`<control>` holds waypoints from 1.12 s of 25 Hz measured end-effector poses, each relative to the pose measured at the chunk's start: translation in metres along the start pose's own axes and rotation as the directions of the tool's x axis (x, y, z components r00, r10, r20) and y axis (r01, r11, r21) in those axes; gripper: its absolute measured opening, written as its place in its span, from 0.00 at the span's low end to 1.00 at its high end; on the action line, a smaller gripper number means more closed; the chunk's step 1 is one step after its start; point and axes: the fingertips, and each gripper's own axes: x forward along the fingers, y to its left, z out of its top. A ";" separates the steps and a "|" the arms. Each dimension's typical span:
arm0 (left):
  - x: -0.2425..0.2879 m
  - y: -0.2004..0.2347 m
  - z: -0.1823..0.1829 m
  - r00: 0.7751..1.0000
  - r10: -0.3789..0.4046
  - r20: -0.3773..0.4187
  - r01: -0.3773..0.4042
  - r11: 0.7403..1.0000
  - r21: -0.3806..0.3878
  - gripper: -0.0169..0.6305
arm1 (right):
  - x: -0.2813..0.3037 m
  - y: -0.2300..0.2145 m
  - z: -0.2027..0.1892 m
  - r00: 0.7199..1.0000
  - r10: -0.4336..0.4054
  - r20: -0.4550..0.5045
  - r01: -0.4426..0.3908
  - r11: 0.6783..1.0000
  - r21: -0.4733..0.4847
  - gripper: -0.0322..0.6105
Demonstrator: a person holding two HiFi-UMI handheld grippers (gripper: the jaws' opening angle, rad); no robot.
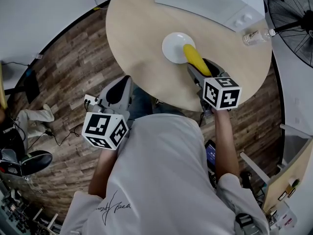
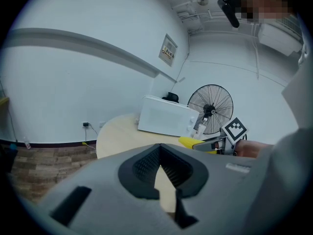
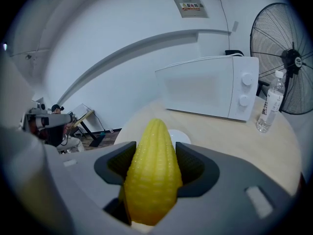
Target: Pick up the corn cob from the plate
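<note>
Head view: steep look down on a round, pale wooden table (image 1: 142, 28), with a white plate (image 1: 171, 44) near its middle.
Corn cob (image 1: 194, 58): yellow, gripped lengthwise in the right gripper (image 1: 200, 68), pointed end over the plate's rim on the side nearest the person. Touching the plate or clear of it: impossible to tell.
Right gripper: jaws clamped on the cob's two sides, dark pads pressed against the kernels. Thick end sunk between them in the right gripper view, with the plate just beyond the cob's tip. Marker cube on the side away from the plate.
Left gripper (image 1: 119, 93): well apart from the plate, off the table's edge and above the wood-plank floor (image 1: 73, 67). Jaws drawn together at the tips with nothing held. Only a wedge of tabletop visible through the gap in the left gripper view.
Microwave (image 1: 210, 1): white, beyond the plate at the table's far side.
Bottle (image 1: 254, 36): clear plastic, upright, to the plate's right in the head view and near the table's edge.
Fan (image 1: 293, 18): black, caged, farther from the plate than the bottle and off the table.
Shirt (image 1: 161, 180): white, filling the bottom of the head view, well short of the plate.
</note>
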 end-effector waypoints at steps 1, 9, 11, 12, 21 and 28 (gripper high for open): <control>0.000 0.000 0.000 1.000 -0.001 0.001 0.001 1.000 0.000 0.01 | -0.002 0.001 0.000 1.000 0.000 0.004 0.000 1.000 0.000 0.47; -0.001 -0.004 -0.003 1.000 -0.013 0.001 0.013 1.000 -0.008 0.01 | -0.018 0.006 0.000 0.999 -0.008 0.036 0.008 1.000 0.005 0.47; -0.002 -0.005 -0.005 1.000 -0.013 -0.001 0.013 1.000 -0.008 0.01 | -0.022 0.006 0.001 0.999 -0.009 0.043 0.009 1.000 0.005 0.47; -0.002 -0.006 -0.006 1.000 -0.012 -0.001 0.012 1.000 -0.009 0.01 | -0.024 0.006 0.001 0.999 -0.009 0.048 0.009 1.000 0.005 0.47; 0.000 -0.010 -0.007 1.000 -0.003 -0.001 0.003 1.000 -0.013 0.01 | -0.041 0.006 0.010 0.996 -0.001 0.092 0.001 1.000 0.003 0.47; -0.004 -0.009 0.001 0.999 0.017 0.043 -0.016 0.999 -0.031 0.01 | -0.052 0.006 0.014 0.993 0.012 0.121 -0.013 1.000 0.004 0.47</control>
